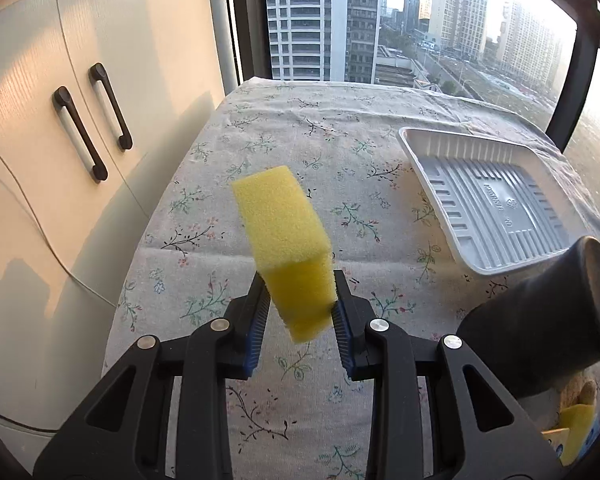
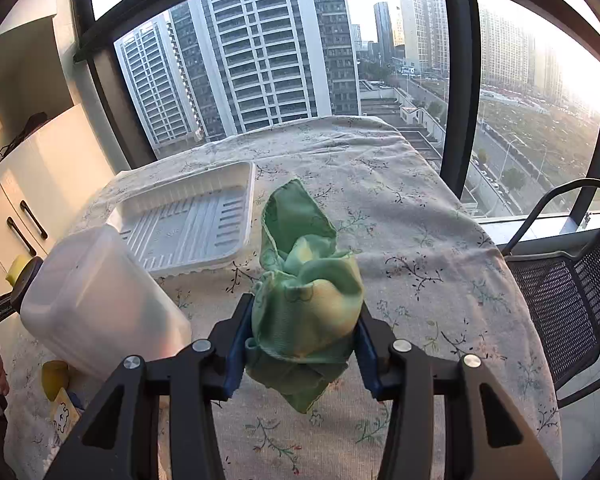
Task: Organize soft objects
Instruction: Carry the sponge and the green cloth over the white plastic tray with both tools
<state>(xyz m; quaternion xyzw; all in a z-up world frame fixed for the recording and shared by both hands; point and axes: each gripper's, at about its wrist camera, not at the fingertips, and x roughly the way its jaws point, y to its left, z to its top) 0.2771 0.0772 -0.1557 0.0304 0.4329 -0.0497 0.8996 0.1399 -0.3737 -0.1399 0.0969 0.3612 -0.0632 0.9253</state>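
Note:
My left gripper [image 1: 300, 312] is shut on a yellow sponge block [image 1: 284, 232] and holds it above the floral tablecloth [image 1: 284, 128], left of a white ribbed plastic tray [image 1: 496, 200]. My right gripper [image 2: 302, 340] is shut on a crumpled green cloth [image 2: 304, 280] and holds it above the table, just right of the same tray [image 2: 188, 220], which lies empty. A second yellow sponge [image 1: 576, 428] shows at the lower right edge of the left wrist view.
A white plastic jar with a black lid [image 2: 96, 304] lies on its side at the left front; its lid [image 1: 540, 316] fills the right of the left wrist view. A white cabinet [image 1: 60, 140] stands left of the table. A black mesh chair [image 2: 572, 288] stands on the right. Windows are behind.

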